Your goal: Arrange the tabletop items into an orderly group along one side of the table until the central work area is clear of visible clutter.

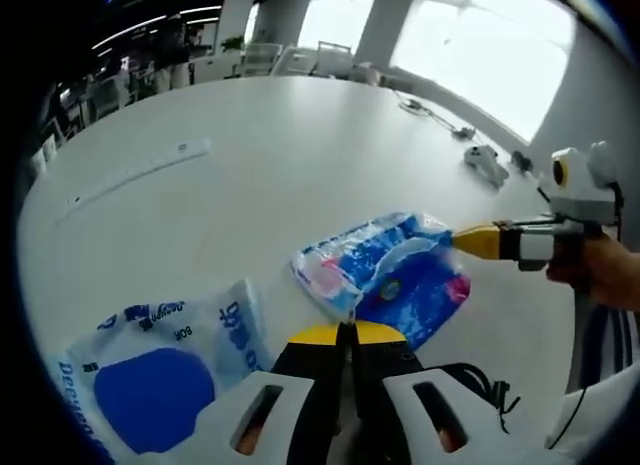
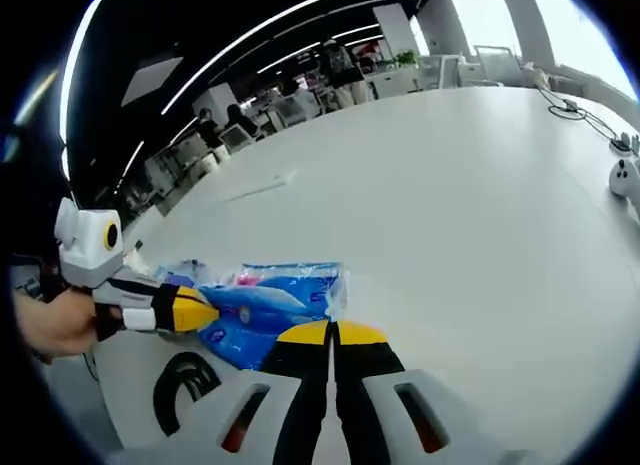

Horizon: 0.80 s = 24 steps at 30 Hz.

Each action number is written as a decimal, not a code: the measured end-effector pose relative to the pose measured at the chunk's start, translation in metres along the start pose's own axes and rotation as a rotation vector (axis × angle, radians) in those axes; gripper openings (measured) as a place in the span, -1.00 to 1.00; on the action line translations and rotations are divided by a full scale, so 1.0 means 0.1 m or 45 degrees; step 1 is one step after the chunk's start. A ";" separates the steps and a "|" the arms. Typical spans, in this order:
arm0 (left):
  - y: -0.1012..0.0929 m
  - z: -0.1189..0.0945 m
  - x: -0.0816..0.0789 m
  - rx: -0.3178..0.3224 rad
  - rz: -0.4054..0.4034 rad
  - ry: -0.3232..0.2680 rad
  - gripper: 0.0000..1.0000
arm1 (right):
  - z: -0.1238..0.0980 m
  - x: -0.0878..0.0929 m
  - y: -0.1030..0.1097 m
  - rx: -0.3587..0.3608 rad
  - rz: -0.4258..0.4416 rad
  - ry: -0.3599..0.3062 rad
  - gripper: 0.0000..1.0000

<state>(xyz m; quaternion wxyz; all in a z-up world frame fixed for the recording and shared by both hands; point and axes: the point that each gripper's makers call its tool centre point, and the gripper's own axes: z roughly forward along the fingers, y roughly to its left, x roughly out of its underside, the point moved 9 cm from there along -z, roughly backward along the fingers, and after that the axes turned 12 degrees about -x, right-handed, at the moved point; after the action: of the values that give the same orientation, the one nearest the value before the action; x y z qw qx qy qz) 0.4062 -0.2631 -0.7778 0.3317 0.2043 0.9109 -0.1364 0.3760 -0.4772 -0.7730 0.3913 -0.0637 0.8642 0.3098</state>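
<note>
a: where does everything sit relative to the tissue pack [image 1: 385, 275]?

b: it lies on the table [image 1: 250, 175]. the second packet [image 1: 160, 370] lies to its left, apart. the right gripper [image 1: 470, 241] touches its right edge, and the left gripper [image 1: 347, 332] sits just before it (jaws together).

a: beyond it?

b: a cable [image 1: 430, 113] at the far edge.
</note>
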 end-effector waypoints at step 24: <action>0.00 -0.13 -0.07 -0.047 -0.039 -0.042 -0.57 | 0.01 -0.03 0.07 -0.023 -0.113 0.015 -0.90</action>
<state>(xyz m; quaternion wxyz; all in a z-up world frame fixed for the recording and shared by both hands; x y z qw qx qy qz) 0.4041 -0.2601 -0.7637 0.3481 0.1821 0.9107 -0.1280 0.3765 -0.4714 -0.7685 0.3990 -0.1074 0.8600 0.2995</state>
